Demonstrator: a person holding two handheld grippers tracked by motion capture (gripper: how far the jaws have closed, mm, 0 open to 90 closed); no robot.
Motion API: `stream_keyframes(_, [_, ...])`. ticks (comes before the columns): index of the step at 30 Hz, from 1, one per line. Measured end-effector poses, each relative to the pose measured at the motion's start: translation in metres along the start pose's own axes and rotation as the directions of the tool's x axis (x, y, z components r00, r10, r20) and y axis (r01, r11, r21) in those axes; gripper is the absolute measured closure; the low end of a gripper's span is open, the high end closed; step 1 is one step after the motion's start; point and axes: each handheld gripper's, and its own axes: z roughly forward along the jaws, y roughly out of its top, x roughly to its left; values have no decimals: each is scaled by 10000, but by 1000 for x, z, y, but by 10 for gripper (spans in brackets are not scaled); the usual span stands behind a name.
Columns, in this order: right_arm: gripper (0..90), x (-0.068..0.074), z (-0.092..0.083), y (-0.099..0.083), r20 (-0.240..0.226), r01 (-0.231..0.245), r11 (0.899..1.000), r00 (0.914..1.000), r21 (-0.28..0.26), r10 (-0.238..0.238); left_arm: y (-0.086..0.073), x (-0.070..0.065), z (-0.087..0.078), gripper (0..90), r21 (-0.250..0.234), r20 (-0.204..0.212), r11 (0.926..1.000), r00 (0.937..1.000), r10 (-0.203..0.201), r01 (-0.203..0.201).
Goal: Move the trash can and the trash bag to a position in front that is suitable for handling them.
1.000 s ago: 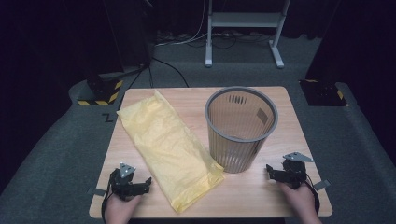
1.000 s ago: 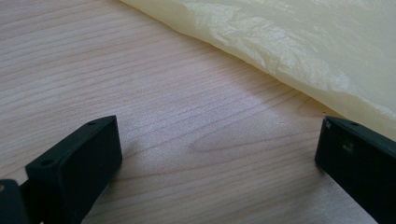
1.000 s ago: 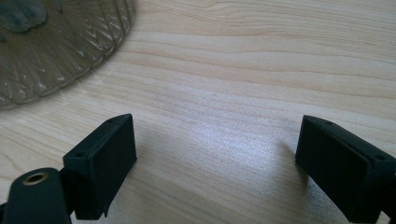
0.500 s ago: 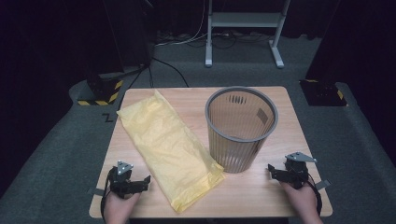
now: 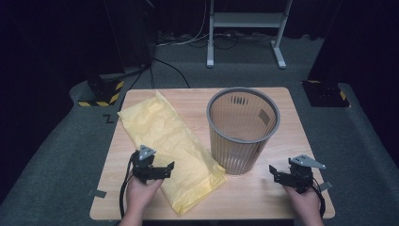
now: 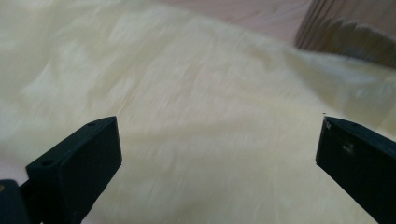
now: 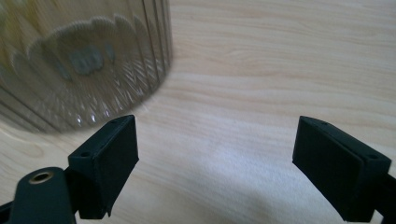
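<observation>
Reaching over the yellow bag (image 5: 171, 150), the left claw (image 5: 165, 170) hovers above the bag's near half, its jaws spread wide with nothing between them; in the left gripper view the crinkled yellow plastic lies beneath both jaws. The bag lies flat on the desk (image 5: 263, 193), just left of the grey mesh bin (image 5: 243, 129), with its near corner touching or almost touching the bin's base. The right claw (image 5: 281, 177) sits to the right of the bin's base and nearer the person, jaws likewise wide apart and empty, with bare wood under them in the right gripper view and the bin's ribbed wall (image 7: 84, 60) close by on one side.

The step in hand looks like the approach to pick up the bag, probably to line the bin. The next move likely calls for lowering the left claw onto the plastic and pinching a fold, since the flat film offers no edge to grip. Whether the bag's open end lies near or far from the bin cannot be told.
</observation>
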Motion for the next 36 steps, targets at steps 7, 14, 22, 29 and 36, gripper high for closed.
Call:
stream_keyframes(7, [138, -11, 11, 22, 117, -507, 9986, 9987, 165, 505, 52, -33, 41, 2, -415, -111, 9966, 9974, 706, -710])
stream_keyframes(14, [151, -9, 23, 37, -72, -1008, 9937, 9949, -479, 1006, 68, -56, 72, 7, -413, -173, 9981, 9989, 440, -447])
stream_keyframes(22, [595, 1, 14, 41, -299, -1114, 9797, 9937, -1666, 1079, 72, -77, 81, 433, -982, 410, 9907, 9942, 991, -947])
stream_keyframes(29, [673, 7, 6, 39, 10, -396, 9826, 9992, -1815, 404, 71, -100, 86, 685, -1011, 468, 9848, 9881, 1465, -1412])
stream_keyframes(36, [707, -8, -8, 29, 654, -350, 9849, 9968, -1697, 467, 76, -138, 98, 688, -1027, 865, 9786, 9784, 1875, -1784])
